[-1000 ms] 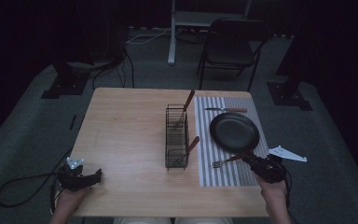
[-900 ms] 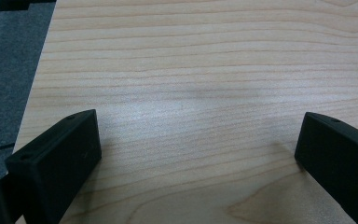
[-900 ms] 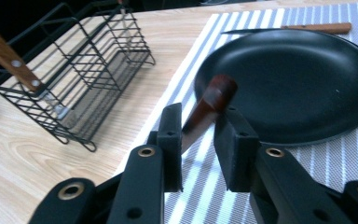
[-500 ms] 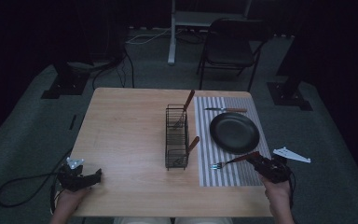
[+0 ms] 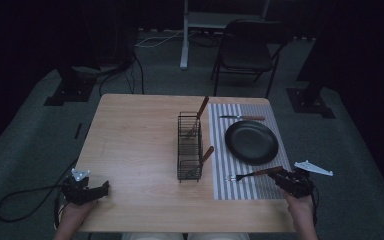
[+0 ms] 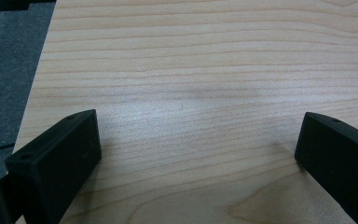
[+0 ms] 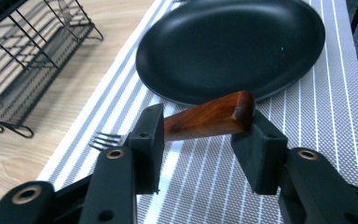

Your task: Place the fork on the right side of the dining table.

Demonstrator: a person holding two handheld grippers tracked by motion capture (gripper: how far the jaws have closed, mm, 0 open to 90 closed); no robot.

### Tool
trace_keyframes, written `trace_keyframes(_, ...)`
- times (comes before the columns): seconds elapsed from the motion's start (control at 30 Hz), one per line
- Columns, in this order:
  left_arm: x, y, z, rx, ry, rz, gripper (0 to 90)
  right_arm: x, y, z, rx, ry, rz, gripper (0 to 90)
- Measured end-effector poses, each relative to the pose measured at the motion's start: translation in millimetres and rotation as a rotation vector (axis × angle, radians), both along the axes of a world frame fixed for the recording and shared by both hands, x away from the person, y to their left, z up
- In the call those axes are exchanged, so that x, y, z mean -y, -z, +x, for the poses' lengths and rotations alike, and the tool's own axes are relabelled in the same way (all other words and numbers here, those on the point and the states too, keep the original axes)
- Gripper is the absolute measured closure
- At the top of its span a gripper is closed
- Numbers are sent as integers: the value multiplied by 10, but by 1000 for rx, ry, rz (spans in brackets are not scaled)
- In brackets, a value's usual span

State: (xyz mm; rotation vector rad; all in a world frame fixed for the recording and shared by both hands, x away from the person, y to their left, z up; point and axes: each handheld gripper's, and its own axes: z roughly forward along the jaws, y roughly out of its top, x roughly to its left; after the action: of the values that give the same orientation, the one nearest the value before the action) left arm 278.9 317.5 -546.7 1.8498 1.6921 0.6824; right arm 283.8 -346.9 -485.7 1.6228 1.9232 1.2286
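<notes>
Dim room, pale wooden surface (image 5: 135, 150): at lower right of the high view the right gripper (image 7: 200, 135), its jaws just opening, stands half-wide around the fork (image 7: 205, 119) handle, fork lying on the striped mat (image 5: 245, 187) below the black plate (image 5: 251, 142). Risk as judged: with one pad apparently still against the wood, pulling away could drag or roll the fork against the plate rim. Left gripper (image 6: 196, 154) rests wide and empty at lower left; wire rack (image 5: 189, 146) with two utensils stands mid-frame, knife (image 5: 242, 118) above the plate.
</notes>
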Motion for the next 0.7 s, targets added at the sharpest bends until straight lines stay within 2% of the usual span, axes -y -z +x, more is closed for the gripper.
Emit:
trace_keyframes(0.1,0,0,0,0,0,0,6,77,64,21,-14,-1,15,498)
trace_keyframes(0.37,-1,0,0,0,1,1,7,187,172,61,-43,6,31,498)
trace_keyframes(0.7,-1,0,0,0,1,1,6,296,437,249,-121,36,-10,490)
